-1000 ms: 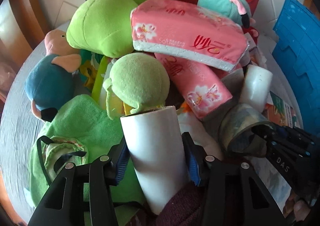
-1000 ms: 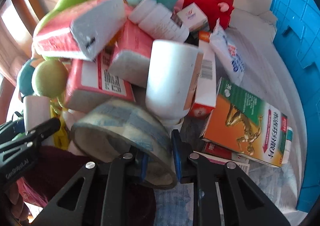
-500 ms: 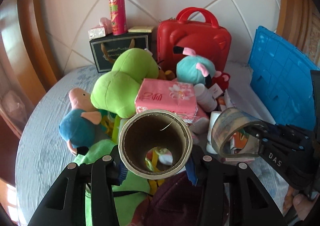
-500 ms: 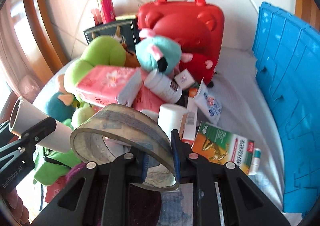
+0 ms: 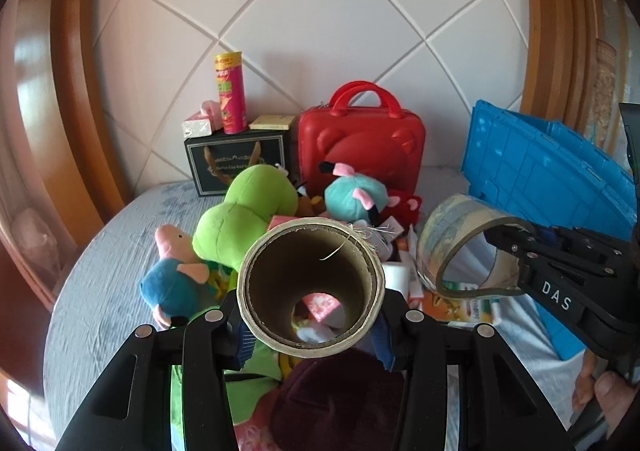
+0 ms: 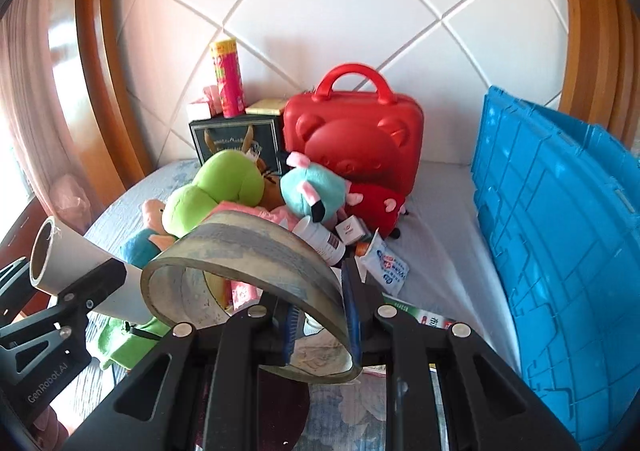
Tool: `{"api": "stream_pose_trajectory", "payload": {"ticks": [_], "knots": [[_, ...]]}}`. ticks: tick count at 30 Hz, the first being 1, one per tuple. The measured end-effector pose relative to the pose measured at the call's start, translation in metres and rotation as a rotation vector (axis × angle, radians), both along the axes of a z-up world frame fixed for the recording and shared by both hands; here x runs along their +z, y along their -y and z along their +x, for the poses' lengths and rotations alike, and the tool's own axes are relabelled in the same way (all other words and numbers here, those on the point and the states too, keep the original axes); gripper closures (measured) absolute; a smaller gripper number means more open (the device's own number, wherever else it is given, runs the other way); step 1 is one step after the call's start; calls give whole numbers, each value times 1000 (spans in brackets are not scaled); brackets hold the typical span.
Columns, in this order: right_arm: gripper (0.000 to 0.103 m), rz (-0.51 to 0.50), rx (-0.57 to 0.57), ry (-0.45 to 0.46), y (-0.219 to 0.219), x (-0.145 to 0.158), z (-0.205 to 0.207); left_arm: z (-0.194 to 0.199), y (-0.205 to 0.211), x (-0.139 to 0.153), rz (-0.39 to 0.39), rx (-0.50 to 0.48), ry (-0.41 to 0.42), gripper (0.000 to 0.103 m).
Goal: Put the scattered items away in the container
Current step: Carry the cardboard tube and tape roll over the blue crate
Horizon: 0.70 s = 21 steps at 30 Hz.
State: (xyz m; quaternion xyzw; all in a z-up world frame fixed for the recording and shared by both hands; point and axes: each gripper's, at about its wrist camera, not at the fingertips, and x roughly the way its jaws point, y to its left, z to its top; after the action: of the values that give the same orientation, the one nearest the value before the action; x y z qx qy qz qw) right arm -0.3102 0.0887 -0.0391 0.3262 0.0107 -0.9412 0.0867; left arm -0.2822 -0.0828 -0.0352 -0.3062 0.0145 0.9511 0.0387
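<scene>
Two grippers beside one blue crate (image 6: pixel 560 251): left gripper (image 5: pixel 312 335), half-open, is clasping one cardboard tube (image 5: pixel 310 287); right gripper (image 6: pixel 320 319), nearly closed, is pinching one tape roll (image 6: pixel 248 251).

A red case (image 5: pixel 362 149) stands by the white wall (image 5: pixel 320 11). A pink can (image 5: pixel 231 93) stands on a black box (image 5: pixel 236 163).

A white quilted wall panel (image 5: pixel 320 31) (diamond seams) sits between curved wooden frames (image 5: pixel 76 91), sunlit.
</scene>
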Motion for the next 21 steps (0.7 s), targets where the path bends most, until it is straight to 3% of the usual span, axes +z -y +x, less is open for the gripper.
{"api": "stream_pose_trajectory", "payload": {"ticks": [11,21], "knots": [[83,32,-173,-83,-36,46,52,28,-35,32,56,-161,-67,58],[83,43,-283,-187,-128,83,82,37,-135,63,77,-260,-154,58]]}}
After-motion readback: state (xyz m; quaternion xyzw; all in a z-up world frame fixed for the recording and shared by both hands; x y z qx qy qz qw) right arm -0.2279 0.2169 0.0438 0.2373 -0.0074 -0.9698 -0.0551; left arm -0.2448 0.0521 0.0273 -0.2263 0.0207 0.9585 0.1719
